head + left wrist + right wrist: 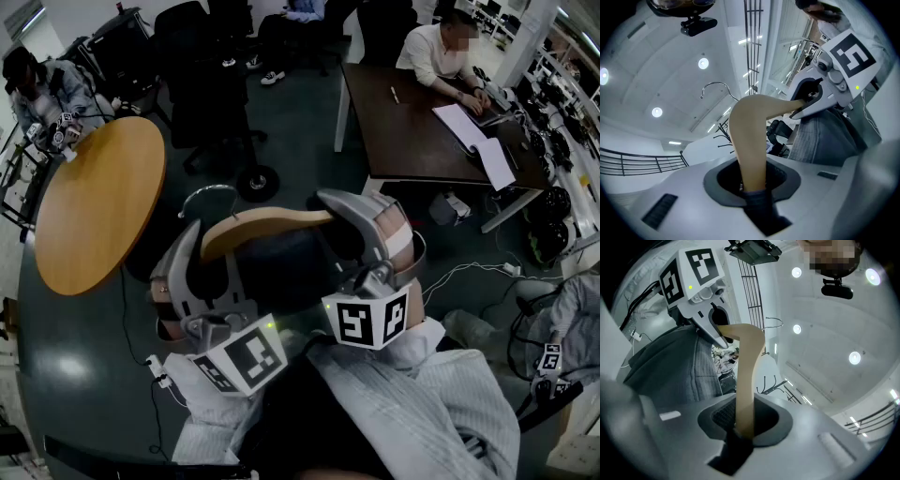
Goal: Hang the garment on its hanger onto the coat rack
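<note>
Closest in, pinches the tan hanger (267,225) at both ends: left hand-held gripper (200,251) clamped on its left arm, right hand-held gripper (349,223) clamped on its right arm, pads pressed tight to the wood in both gripper views. Holds it roughly level in front of pale striped sleeves (422,403). Carries a dark grey garment (281,270) draped over the hanger, sagging between and below the two hand-held grippers. Shows a thin metal hook (208,192) rising from the hanger's middle, free in the air and touching nothing. Further out, passes over a round wooden table (94,206) on the left and a dark table (412,122) with papers on the right, a person (441,47) seated at it. Farthest, catches the dark prongs of the coat rack (723,135), well apart from the hook.
</note>
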`<action>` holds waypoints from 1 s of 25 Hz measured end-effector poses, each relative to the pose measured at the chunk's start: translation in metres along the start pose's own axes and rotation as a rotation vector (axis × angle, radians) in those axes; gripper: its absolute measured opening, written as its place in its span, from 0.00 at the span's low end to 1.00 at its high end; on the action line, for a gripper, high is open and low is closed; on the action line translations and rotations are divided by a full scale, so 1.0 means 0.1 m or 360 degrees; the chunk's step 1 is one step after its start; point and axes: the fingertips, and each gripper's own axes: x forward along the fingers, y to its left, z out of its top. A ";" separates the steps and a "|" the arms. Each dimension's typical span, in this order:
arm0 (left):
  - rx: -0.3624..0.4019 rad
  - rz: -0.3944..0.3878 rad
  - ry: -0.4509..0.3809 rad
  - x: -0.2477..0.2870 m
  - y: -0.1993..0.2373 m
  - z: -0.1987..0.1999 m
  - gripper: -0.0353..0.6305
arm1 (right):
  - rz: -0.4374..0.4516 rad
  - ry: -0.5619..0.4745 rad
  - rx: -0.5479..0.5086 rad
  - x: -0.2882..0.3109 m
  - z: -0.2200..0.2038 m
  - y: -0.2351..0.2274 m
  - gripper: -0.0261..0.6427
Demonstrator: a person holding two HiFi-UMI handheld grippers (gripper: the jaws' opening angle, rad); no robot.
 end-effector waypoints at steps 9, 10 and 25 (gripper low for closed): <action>0.0014 0.0012 0.0009 0.06 -0.01 0.04 0.18 | -0.0004 -0.0010 0.0042 0.02 -0.06 -0.02 0.14; 0.0016 0.0015 0.0012 0.06 -0.01 0.04 0.18 | -0.0005 -0.0012 0.0053 0.03 -0.07 -0.02 0.14; 0.0012 0.0021 0.0133 0.38 -0.16 -0.23 0.18 | 0.0084 -0.0042 0.0133 0.36 -0.33 0.22 0.14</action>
